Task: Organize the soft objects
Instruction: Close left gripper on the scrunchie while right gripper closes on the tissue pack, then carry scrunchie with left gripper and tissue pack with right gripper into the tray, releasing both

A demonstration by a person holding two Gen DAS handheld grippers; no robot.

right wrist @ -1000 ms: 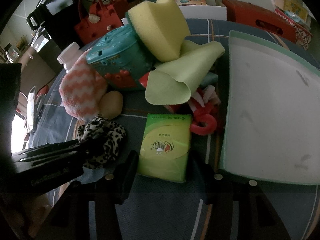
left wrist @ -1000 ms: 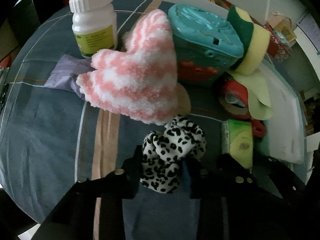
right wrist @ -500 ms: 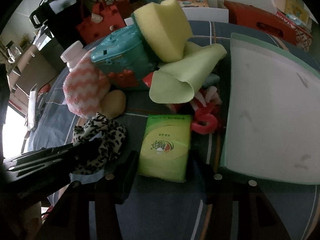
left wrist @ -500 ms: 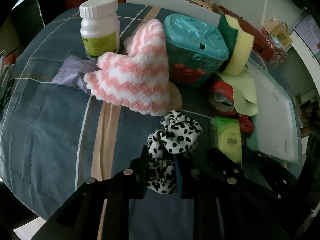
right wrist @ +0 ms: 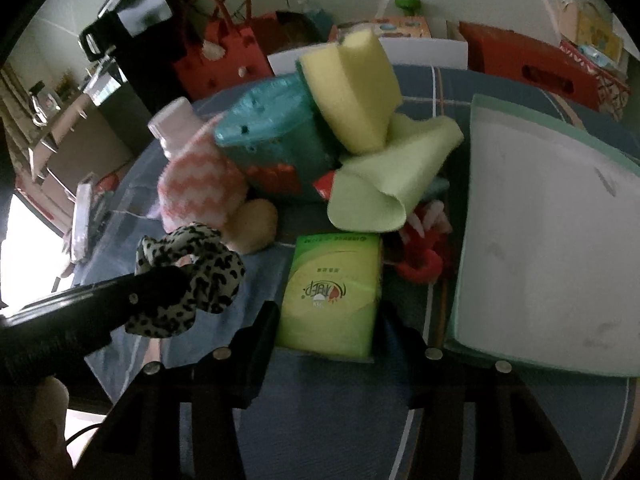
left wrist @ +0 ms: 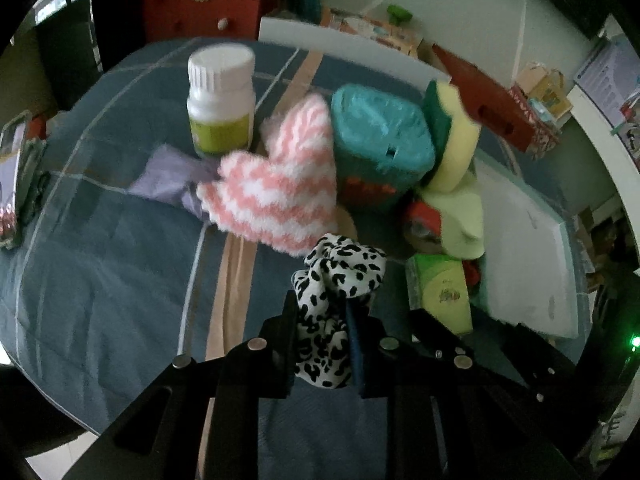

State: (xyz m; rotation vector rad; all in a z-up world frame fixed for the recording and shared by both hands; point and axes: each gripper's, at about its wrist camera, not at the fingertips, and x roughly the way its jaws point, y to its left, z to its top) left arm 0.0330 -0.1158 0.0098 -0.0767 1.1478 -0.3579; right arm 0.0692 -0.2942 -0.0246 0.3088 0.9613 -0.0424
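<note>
1. Left gripper: jaws clamped on a black-and-white spotted scrunchie; its bunched fabric fills the gap between them and spills out past the tips. In the right wrist view the scrunchie appears clear of the desk, though the blur leaves this uncertain.
2. Right gripper: jaws apart, one on either side of the near end of a green tissue pack; whether the pads touch it cannot be told. The pack lies flat on the desk.
3. Just beyond the left jaws: a pink-and-white fuzzy sock, lying on the desk. A white pill bottle stands upright further out and to the left of the jaws.
4. Beyond the right jaws: a pale green cloth, folded over, with a yellow sponge above it leaning against a teal plastic box.
5. To the right of the right jaws: a white board with a green rim, just beside the tissue pack.
</note>
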